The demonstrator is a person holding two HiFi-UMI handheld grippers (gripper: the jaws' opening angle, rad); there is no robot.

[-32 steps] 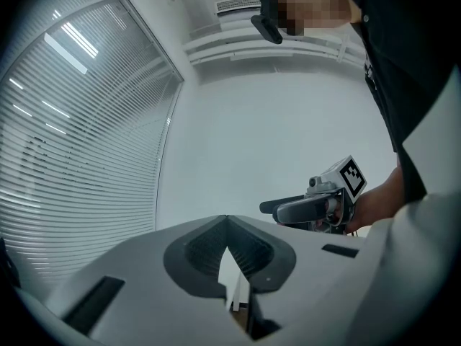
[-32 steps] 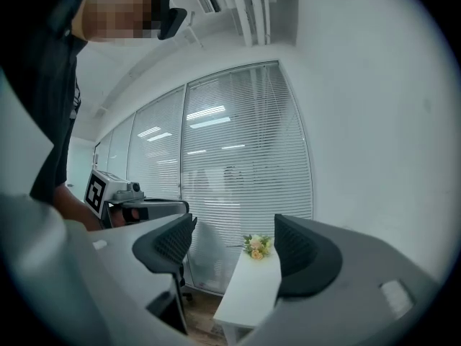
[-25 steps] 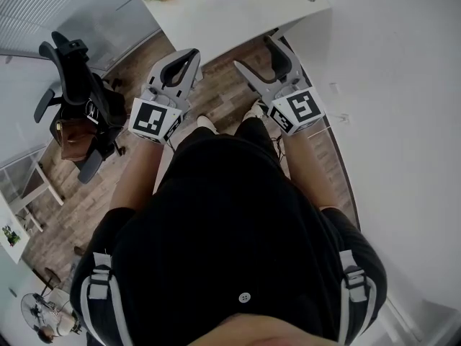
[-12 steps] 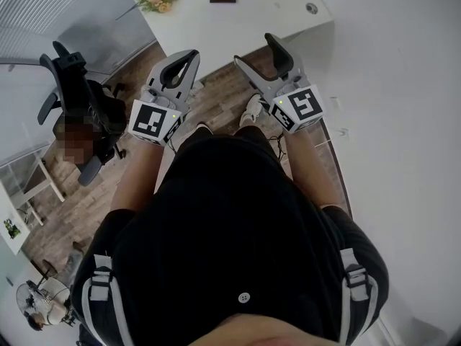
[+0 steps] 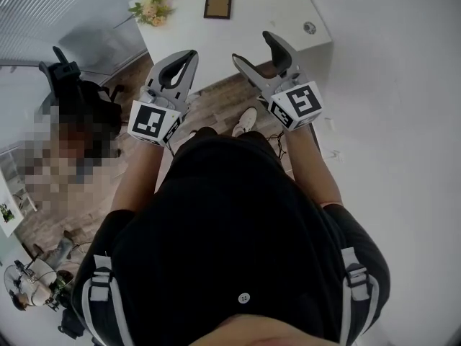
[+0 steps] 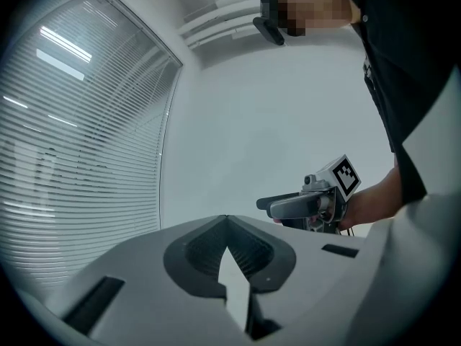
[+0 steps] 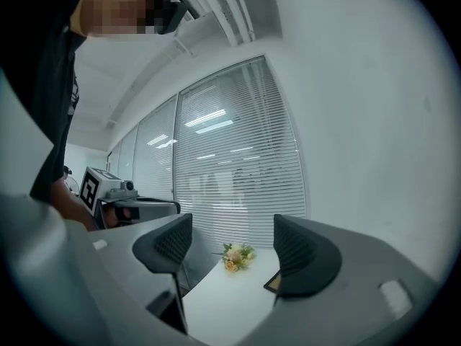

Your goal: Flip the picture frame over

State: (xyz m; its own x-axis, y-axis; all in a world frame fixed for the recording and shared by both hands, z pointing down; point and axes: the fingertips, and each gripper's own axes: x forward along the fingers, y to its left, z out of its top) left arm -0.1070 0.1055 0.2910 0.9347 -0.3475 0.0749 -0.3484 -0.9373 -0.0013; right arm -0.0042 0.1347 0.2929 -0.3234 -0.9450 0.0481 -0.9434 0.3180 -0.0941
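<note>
Both hand-held grippers are up in front of me, short of the desk [image 5: 238, 31] and touching nothing.

Left hand-held gripper [image 5: 190, 56]: jaws pressed together at the tips, with only the moulded hollow behind the pads left between them. Nothing is pinched; its own view shows the tips meeting against bare wall and window blinds [image 6: 72, 157].

Right hand-held gripper [image 5: 252, 47]: jaws spread wide, nothing between them. In its own view the gap frames the far part of the desk.

Picture frame [image 5: 217, 4]: lies flat on the white desk, toward the far side, well apart from both hand-held grippers. It has a dark border and a lighter centre facing up. I cannot tell whether that is the front or the back. In the right gripper view only one corner [image 7: 272, 285] shows, the rest hidden behind the right-hand jaw.

Flower bunch [image 5: 151, 7]: on the desk near the frame, at its left, close to the desk's left corner. In the right gripper view it sits in the gap between the spread jaws.

Round cable hole [image 5: 310, 27]: in the desktop near the right edge.

The floor [image 5: 216, 107] under the hand-held grippers is wood plank, and one light shoe [image 5: 245, 121] shows there. A black office chair [image 5: 68, 78] stands at the left, partly under a mosaic patch.
</note>
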